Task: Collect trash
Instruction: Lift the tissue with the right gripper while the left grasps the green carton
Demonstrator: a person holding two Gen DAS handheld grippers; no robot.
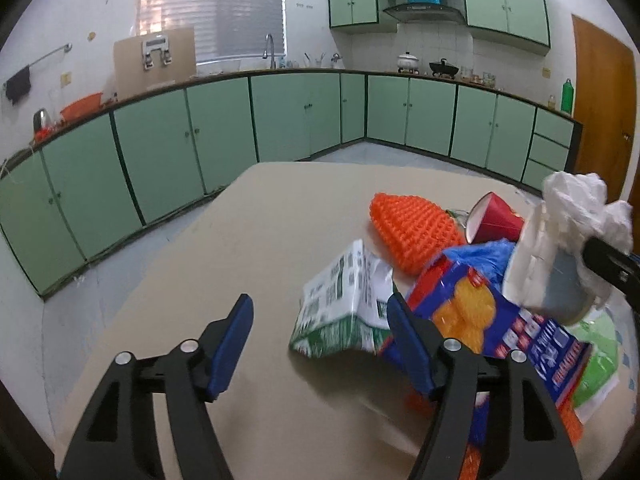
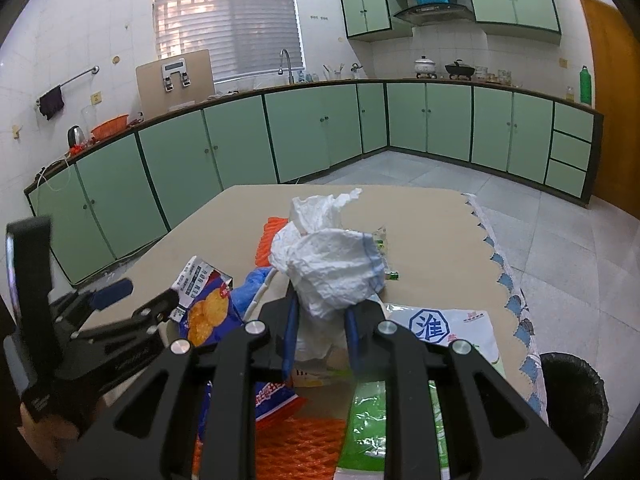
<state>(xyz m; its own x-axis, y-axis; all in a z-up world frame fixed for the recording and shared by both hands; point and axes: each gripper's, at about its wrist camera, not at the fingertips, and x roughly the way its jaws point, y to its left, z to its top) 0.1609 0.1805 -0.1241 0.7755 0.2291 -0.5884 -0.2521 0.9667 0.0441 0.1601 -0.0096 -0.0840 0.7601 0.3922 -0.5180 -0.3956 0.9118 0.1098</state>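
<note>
Your right gripper (image 2: 320, 316) clamps the crumpled white paper (image 2: 328, 268); your left gripper (image 1: 320, 332) (jaws wide apart) holds nothing beside the green carton (image 1: 344, 308).

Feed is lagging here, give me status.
Right gripper shut on crumpled tissue. Left gripper open, nothing gripped, green carton at its right finger. Bin beside table, path clear.
</note>
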